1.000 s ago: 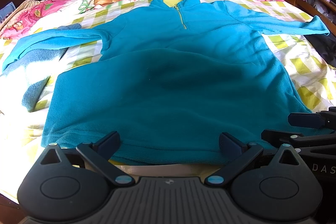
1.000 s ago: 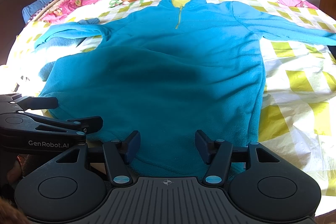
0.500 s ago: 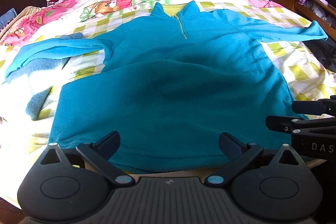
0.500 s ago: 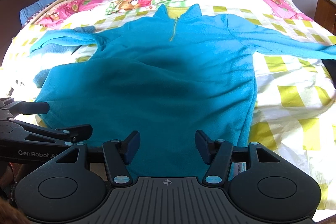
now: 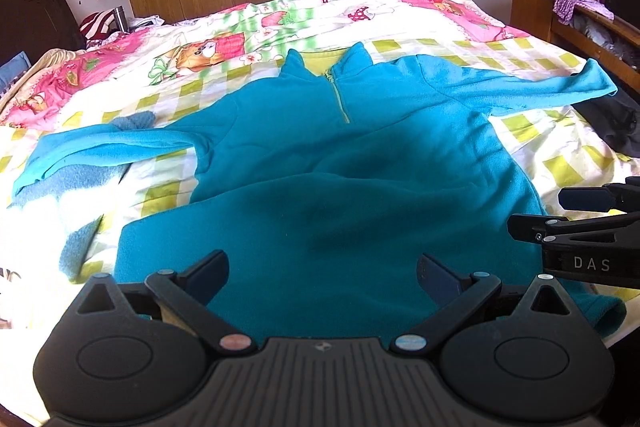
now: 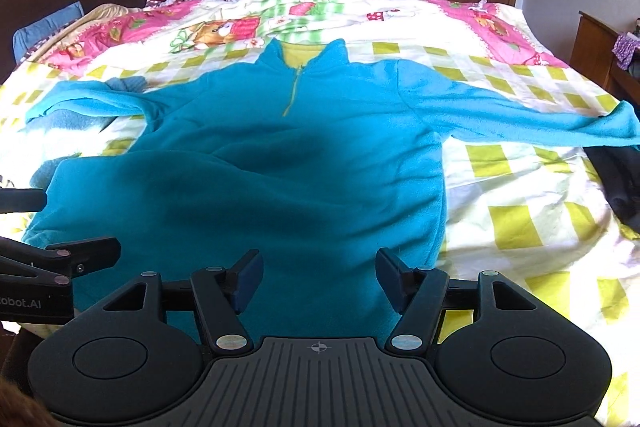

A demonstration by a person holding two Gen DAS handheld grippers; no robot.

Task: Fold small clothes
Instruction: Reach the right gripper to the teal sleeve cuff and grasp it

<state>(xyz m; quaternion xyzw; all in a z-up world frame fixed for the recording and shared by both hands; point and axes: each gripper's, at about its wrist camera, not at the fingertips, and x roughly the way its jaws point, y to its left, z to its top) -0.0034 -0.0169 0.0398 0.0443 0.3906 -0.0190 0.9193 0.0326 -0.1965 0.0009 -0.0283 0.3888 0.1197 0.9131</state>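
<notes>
My left hand-held gripper [image 5: 322, 277] and right hand-held gripper [image 6: 319, 278], its jaws just opened wider, both hang released and empty over the teal fleece pullover [image 5: 340, 187] spread flat at the bed's [image 5: 420, 11] near edge (soft, light, floppy), best pinched at the hem corners.

**Fleece spread flat, right jaws wide**

A teal fleece pullover [image 6: 304, 163] lay face up on the patterned bedspread [image 6: 520, 211], sleeves out to both sides. The right gripper [image 6: 319, 277] hung over its hem, jaws just widened, gripping nothing. The left gripper [image 6: 52, 259] showed at left.
</notes>
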